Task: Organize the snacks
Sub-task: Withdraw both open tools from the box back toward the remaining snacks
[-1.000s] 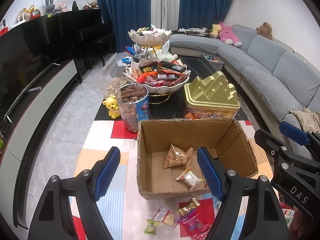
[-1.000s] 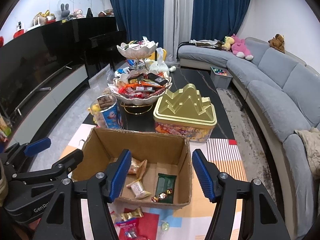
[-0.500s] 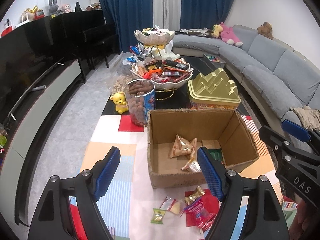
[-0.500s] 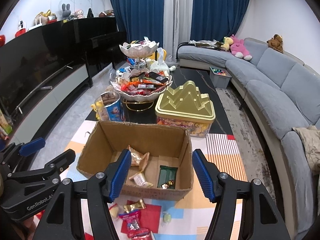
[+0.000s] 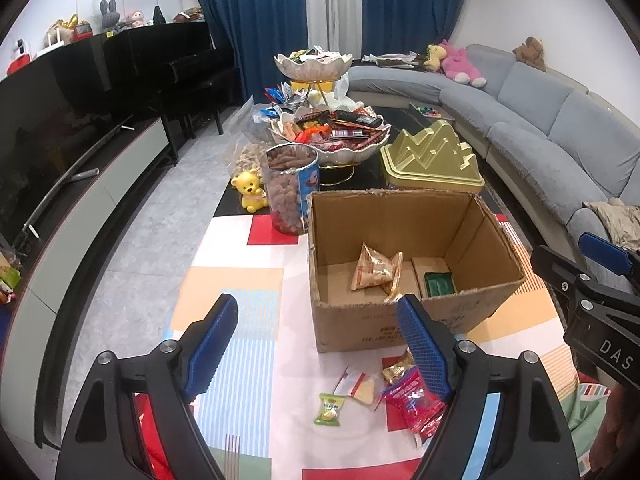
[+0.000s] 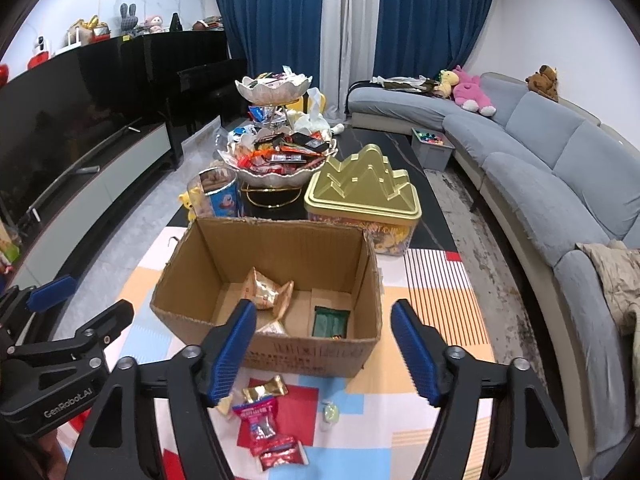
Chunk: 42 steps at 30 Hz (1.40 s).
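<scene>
While both grippers hang empty, the risks run from big to small: the cardboard box (image 6: 276, 280) sits on the desk (image 5: 240, 280) with its near wall between the grippers and its floor, so a low reach could catch that rim and shove the light box toward the snack jar (image 5: 291, 188) and gold tin (image 6: 362, 188) behind. Loose snacks lie on the desk just in front of the box: a red packet (image 5: 414, 400), gold candy (image 6: 264, 390), green candy (image 5: 329, 408). They are flat and crinkly, likely to slip from the pads or bunch two together. Left gripper (image 5: 320, 352) and right gripper (image 6: 324, 348) have just been widening, nothing between the jaws. Readable writing: "DAS" on the right gripper's body, "GenRobot.AI" on the left's; print on the box front is too blurred.
</scene>
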### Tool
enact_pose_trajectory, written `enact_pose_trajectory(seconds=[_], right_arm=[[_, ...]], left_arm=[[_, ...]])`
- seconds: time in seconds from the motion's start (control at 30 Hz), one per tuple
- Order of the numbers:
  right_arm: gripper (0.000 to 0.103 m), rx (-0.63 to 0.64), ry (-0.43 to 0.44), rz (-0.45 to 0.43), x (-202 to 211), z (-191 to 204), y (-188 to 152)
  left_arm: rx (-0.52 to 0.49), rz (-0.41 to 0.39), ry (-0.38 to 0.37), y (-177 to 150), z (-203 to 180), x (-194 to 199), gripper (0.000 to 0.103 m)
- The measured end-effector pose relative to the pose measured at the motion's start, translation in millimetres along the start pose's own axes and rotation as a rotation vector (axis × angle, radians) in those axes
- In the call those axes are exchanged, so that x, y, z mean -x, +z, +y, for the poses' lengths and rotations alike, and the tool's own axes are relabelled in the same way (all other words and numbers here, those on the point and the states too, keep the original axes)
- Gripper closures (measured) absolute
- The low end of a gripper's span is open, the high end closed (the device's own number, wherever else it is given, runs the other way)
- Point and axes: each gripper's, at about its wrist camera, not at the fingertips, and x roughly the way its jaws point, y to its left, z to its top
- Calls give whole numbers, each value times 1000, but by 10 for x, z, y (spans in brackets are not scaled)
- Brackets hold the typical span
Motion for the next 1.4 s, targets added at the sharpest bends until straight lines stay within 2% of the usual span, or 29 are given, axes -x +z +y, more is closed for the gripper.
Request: enact_pose_trajectory(seconds=[0.27,0.73,1.4], right_arm=[[26,-2,-4,-3,77,45,-158],[26,19,11,-25,153,131,-584],[26,71,22,0,-2,319,-1164]], left_arm=[[-2,8,2,-170,41,42,18],[-36,-20,10,-538,27,55,14],[-65,-4,14,-1066,57,-195,14]])
